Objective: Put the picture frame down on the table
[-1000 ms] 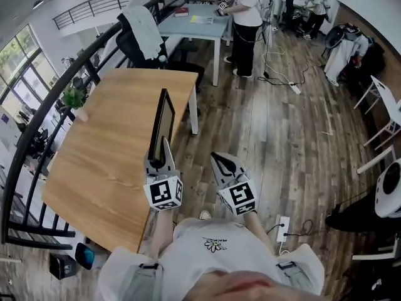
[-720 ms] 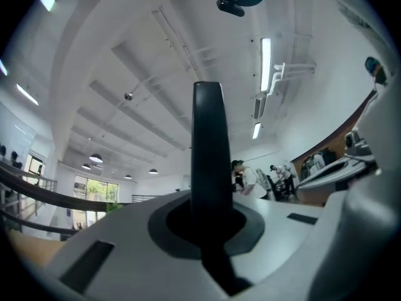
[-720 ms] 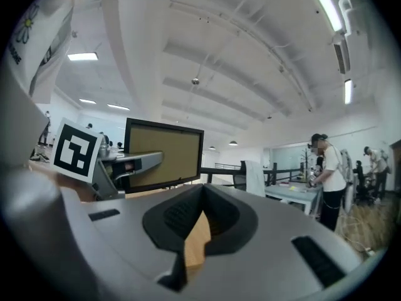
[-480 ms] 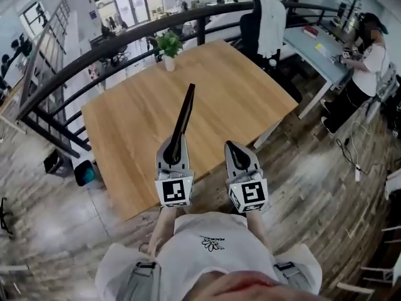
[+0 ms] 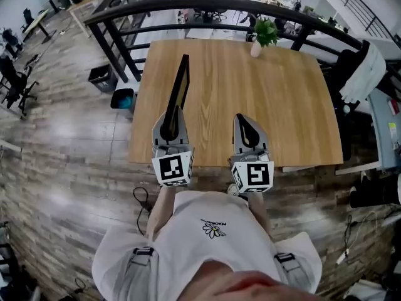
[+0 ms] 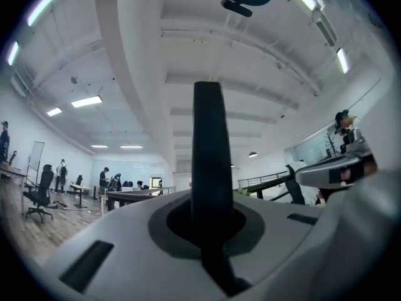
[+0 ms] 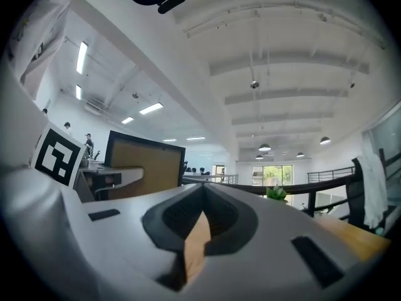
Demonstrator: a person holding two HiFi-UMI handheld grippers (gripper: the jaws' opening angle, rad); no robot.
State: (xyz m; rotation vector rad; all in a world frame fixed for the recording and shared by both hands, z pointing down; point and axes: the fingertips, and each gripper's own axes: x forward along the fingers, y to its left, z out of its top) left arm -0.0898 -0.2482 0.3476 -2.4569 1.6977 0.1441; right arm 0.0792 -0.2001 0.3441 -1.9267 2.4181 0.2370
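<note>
A dark-edged picture frame [image 5: 180, 85] with a brown back stands upright and edge-on over the near left part of the wooden table [image 5: 276, 105]. My left gripper [image 5: 170, 116] is shut on its lower edge. In the left gripper view the frame's edge [image 6: 208, 162] rises as a dark bar from between the jaws. My right gripper [image 5: 245, 121] hovers beside it over the table's near edge, shut with nothing in it. From the right gripper view the frame's brown back [image 7: 143, 166] shows at the left, next to the left gripper's marker cube.
A small potted plant [image 5: 264, 34] stands at the table's far edge. A black railing [image 5: 219, 5] runs behind the table. A blue bin [image 5: 123, 98] and a black bin [image 5: 101, 78] sit on the floor at the left. A chair draped in white cloth [image 5: 363, 68] is at the right.
The person has turned to face the wooden table, which now lies straight ahead under both grippers. The left gripper still holds the frame upright; the right stays shut beside it.
</note>
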